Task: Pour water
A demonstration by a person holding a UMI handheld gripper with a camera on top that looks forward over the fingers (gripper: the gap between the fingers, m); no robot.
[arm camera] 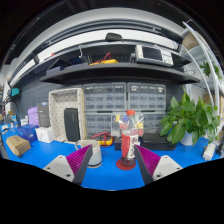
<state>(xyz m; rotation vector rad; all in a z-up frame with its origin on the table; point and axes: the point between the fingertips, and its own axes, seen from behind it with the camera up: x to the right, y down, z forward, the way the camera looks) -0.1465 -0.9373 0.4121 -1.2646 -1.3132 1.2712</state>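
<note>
Gripper [111, 163] hangs wide open, holding nothing; bottle [128, 139] stands upright on the blue table [110, 178] just ahead, cup [93, 153] beside it, so pouring looks unstarted

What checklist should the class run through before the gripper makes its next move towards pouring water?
1. Fingers apart: ok. The gripper is open and holds nothing.
2. Bottle within reach: ok. The bottle stands upright just ahead of the fingers, nearer the right finger.
3. Bottle cap: cannot tell whether the reddish top is on tight.
4. Cup ready: ok. The cup stands on the blue table beside the left finger.
5. Room between bottle and cup: ok. They stand apart, not touching.
6. Water level in the bottle: cannot tell.
7. Plant out of the way: ok. It stands off to the right of the bottle.
</note>
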